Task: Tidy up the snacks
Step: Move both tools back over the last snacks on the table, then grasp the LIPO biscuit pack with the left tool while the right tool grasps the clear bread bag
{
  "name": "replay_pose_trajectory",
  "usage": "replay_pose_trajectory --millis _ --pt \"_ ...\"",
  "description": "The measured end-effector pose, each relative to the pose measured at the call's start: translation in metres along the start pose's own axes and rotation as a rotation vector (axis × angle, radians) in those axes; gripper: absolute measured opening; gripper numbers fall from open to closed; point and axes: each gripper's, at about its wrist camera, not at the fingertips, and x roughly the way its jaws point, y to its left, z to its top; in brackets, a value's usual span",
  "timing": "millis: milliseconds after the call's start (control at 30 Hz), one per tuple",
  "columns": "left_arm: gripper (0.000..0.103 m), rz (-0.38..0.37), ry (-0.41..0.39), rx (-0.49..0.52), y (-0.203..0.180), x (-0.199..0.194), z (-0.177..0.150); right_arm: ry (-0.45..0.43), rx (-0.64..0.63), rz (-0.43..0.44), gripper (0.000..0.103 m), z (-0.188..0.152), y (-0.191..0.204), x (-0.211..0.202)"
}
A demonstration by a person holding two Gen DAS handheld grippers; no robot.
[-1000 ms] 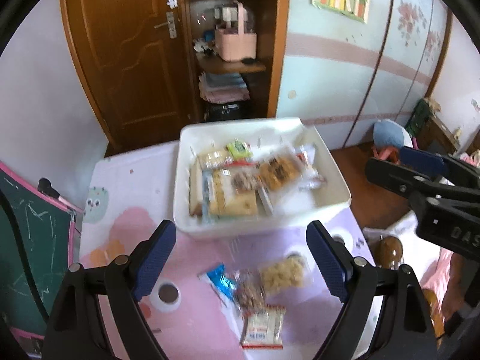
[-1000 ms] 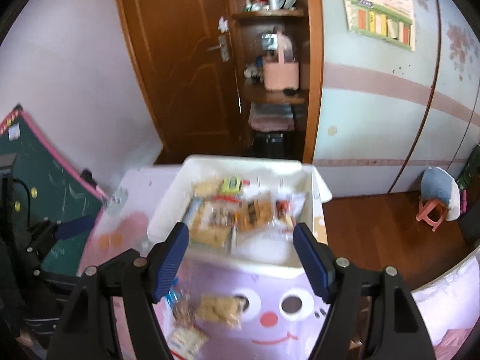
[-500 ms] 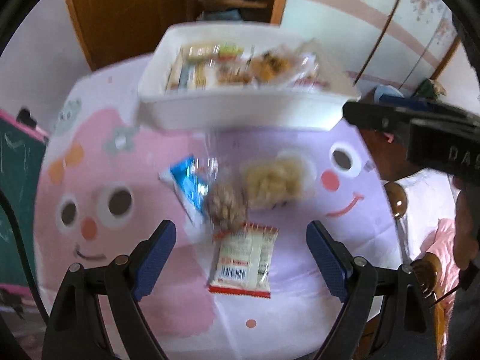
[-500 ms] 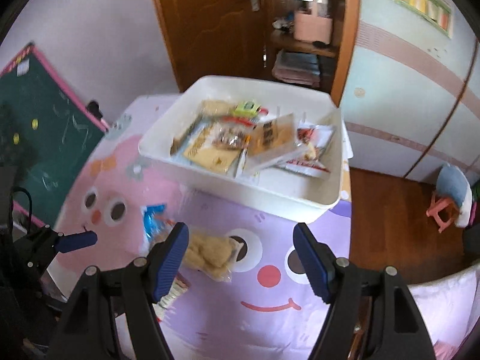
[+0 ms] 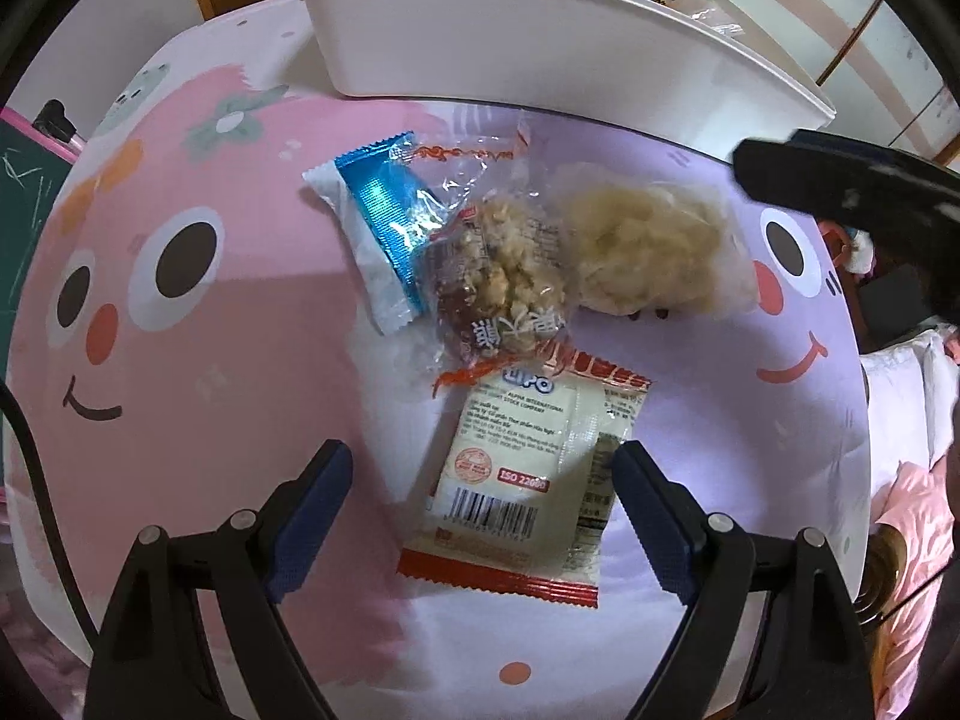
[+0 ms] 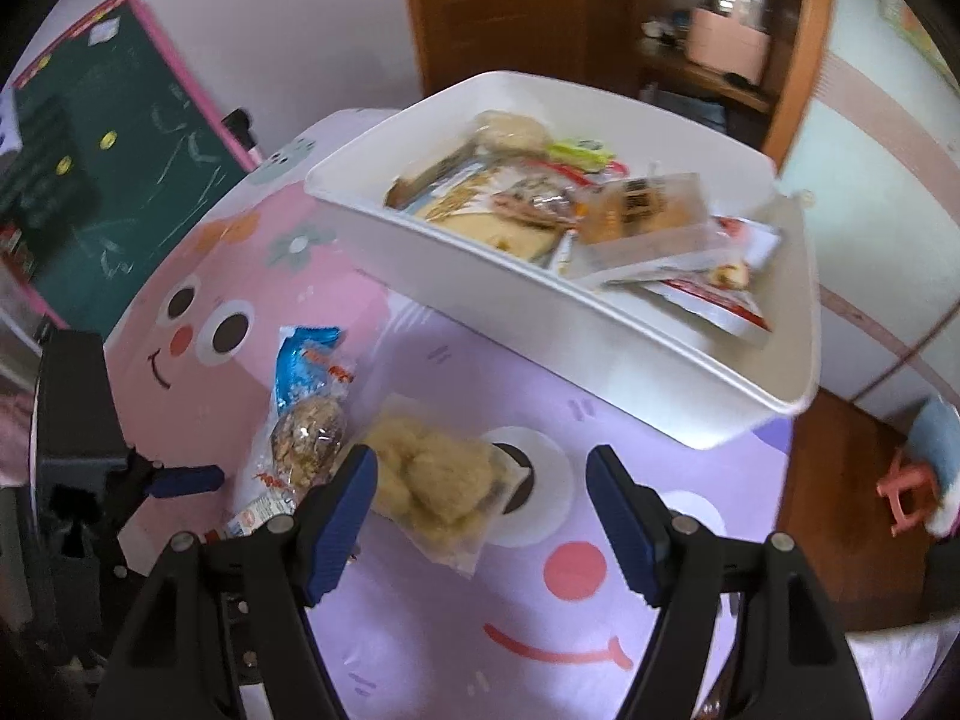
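Note:
Several loose snacks lie on the cartoon-face table mat: a white Lipo packet with red edges [image 5: 528,480], a clear nut-cake packet [image 5: 504,282], a blue-and-white wrapper [image 5: 378,228] and a pale puffed-rice bag [image 5: 648,252], which also shows in the right wrist view [image 6: 432,480]. My left gripper [image 5: 483,486] is open, low over the table, its jaws either side of the Lipo packet. My right gripper [image 6: 480,486] is open and empty, just above the puffed-rice bag. A white bin [image 6: 600,324] behind holds several packed snacks.
The white bin [image 5: 540,48] fills the far side of the table. A green chalkboard with a pink frame [image 6: 108,138] stands to the left. A wooden door and shelves are behind, and the table edge drops to a wooden floor at the right [image 6: 840,480].
Both grippers have dropped toward the table and come close to the loose snacks. The left one now straddles the Lipo packet; the right has moved down over the puffed-rice bag. Both stay open.

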Motion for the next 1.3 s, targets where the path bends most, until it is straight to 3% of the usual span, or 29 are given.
replay_pose_trajectory --millis 167,467,700,800,900,933,1000,1067,1300 --pt "0.088 -0.038 0.018 -0.009 -0.002 -0.001 -0.003 0.054 -0.15 0.047 0.072 0.004 0.011 0.024" --pt "0.088 0.003 -0.002 0.049 -0.01 0.003 -0.005 0.134 -0.332 0.119 0.072 0.004 0.03 0.052" --pt "0.088 0.023 -0.002 0.02 0.003 0.001 -0.008 0.223 -0.477 0.083 0.072 -0.007 0.048 0.074" --pt "0.082 0.021 0.0 0.02 0.004 0.0 -0.009 0.232 -0.442 0.088 0.072 -0.006 0.049 0.079" --pt "0.067 0.019 -0.011 0.048 0.005 -0.004 -0.005 0.23 -0.381 0.102 0.064 -0.005 0.046 0.08" --pt "0.06 0.007 -0.01 0.057 0.005 -0.006 -0.006 0.223 -0.373 0.099 0.057 -0.004 0.046 0.079" --pt "0.048 -0.021 -0.012 0.067 0.004 -0.008 -0.004 0.225 -0.349 0.093 0.054 -0.007 0.046 0.078" --pt "0.047 -0.039 -0.011 0.067 0.004 -0.009 -0.005 0.218 -0.324 0.089 0.049 -0.011 0.047 0.074" --pt "0.046 -0.067 -0.01 0.054 0.01 -0.025 -0.014 0.177 -0.19 0.098 0.046 -0.039 0.055 0.052"
